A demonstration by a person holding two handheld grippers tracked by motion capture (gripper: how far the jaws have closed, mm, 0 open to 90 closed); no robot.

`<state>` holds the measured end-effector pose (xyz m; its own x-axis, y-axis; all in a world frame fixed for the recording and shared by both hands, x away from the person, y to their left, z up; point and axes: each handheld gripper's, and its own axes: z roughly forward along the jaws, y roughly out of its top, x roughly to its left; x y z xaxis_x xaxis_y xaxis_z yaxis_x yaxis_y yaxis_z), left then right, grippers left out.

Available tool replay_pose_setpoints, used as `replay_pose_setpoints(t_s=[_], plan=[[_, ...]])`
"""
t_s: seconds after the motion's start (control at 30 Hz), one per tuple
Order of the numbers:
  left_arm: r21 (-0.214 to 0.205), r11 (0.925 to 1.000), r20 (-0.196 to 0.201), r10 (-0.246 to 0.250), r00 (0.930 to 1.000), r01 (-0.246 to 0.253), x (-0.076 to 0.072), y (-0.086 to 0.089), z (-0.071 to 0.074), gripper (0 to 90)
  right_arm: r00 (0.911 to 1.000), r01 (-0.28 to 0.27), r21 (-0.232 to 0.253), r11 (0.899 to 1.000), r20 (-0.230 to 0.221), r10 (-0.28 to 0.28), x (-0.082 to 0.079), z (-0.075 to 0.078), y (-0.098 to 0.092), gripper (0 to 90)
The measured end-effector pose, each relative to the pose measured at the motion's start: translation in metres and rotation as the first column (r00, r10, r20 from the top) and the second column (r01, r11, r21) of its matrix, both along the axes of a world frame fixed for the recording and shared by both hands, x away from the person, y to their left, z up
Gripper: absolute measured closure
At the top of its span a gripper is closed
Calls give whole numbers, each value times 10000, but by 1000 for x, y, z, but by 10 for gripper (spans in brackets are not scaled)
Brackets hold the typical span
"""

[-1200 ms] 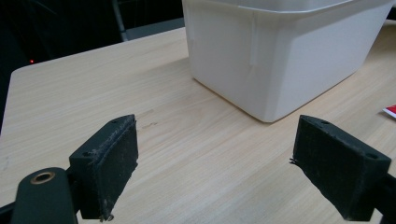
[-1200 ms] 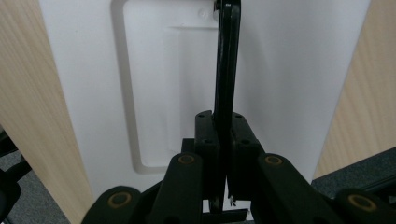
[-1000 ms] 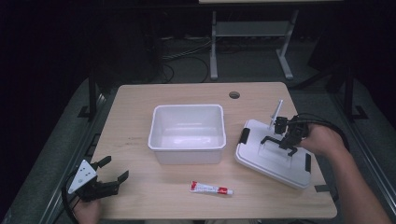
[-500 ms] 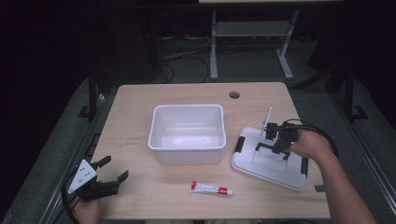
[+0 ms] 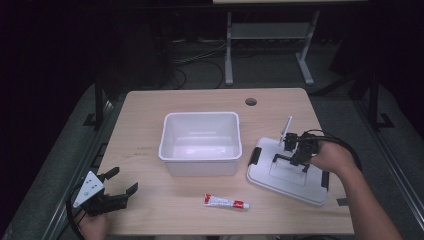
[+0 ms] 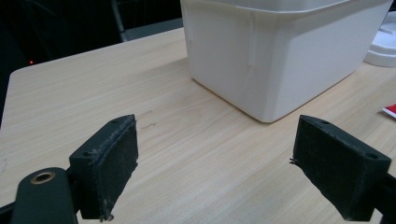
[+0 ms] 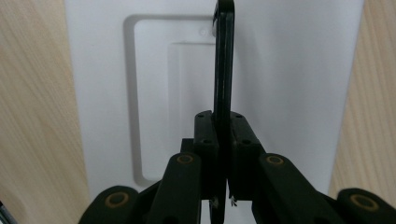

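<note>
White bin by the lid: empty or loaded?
Empty. The high view shows the white bin with a bare white floor; the lid lies on the table beside it.

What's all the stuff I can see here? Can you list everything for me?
tub: one, white, open and empty, middle of the table
lid: one, white with black clips at its edges, lying flat to the right of the tub
handle: one, black, thin, standing up from the lid's top, clamped between the right jaws
tube: one, white and red, lying near the front edge, below the tub
table: one, light wood, with a round hole near the far edge
stand: one, pale metal, on the floor behind the table
cables: several, dark, on the floor behind the table
left gripper: one, black with a grey plate, jaws wide open, front left corner
right gripper: one, black, over the lid, shut on the handle
</note>
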<state>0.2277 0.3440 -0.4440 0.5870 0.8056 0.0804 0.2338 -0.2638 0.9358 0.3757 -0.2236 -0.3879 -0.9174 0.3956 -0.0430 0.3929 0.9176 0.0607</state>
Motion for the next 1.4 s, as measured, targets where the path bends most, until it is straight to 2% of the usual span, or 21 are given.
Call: replay_pose_setpoints(t_s=[0.2,0.27,0.77,0.97,1.07,1.4], plan=[[13,10000,1,-18,10000,18,0,-1,0,135,9998,68,467,9989,171,-76,-6,5,-3,813],[5,10000,3,-21,10000,21,0,-1,0,136,9995,56,768,9970,291,-79,-11,11,-4,795],[1,10000,6,-29,10000,29,0,-2,0,135,9969,-323,1051,9939,754,244,-37,22,2,705],[0,10000,4,-27,10000,27,0,-2,0,135,9953,-383,1209,9919,927,271,-52,24,5,666],[20,10000,1,-40,10000,40,0,-2,0,135,9935,-537,1285,9903,1063,401,-65,24,9,645],[37,10000,6,-59,10000,59,0,-3,0,135,9908,-874,1472,9852,1155,707,-91,24,22,599]])
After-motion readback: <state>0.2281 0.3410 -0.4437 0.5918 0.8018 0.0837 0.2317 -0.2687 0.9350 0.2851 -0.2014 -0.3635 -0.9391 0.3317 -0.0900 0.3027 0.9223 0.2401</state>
